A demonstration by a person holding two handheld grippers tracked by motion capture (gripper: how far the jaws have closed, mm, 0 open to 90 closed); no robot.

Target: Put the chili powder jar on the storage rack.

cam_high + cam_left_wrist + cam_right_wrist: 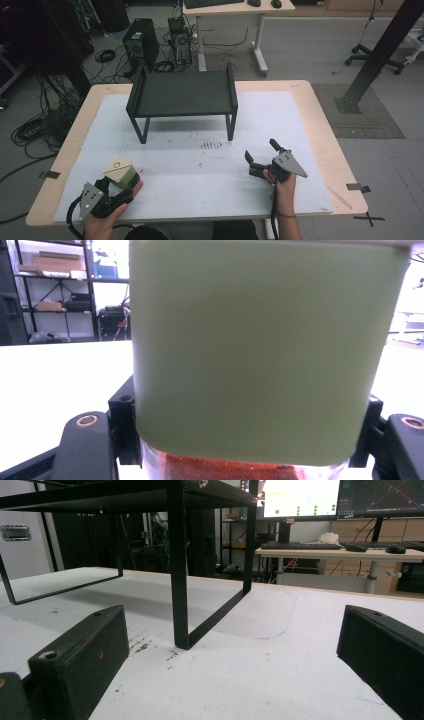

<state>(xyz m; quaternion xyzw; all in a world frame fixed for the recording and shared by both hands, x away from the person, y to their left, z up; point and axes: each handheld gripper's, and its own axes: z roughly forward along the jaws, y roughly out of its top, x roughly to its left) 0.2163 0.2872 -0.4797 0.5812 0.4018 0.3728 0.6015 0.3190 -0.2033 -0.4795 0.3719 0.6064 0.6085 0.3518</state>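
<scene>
I have the jar (pixel 121 172) clamped in my left claw (pixel 114 186), near the front left corner of the mat (pixel 280 120). Its pale square cap faces up and slightly toward the far side, so its long axis runs close to upright with a slight lean. In the left gripper view its green body (pixel 260 355) sits squarely between the jaws, with a clear base holding something reddish at the bottom edge.

My right claw (pixel 260 151) is well apart to the right, jaws spread wide with nothing between them, pointing toward the far side of the table (pixel 320 100).

Ahead of both claws stands the black rack (pixel 182 92), its top bare. In the right gripper view its near leg (pixel 178 580) rises straight ahead of my right claw, with reddish specks (pixel 211 145) on the mat just before it
</scene>
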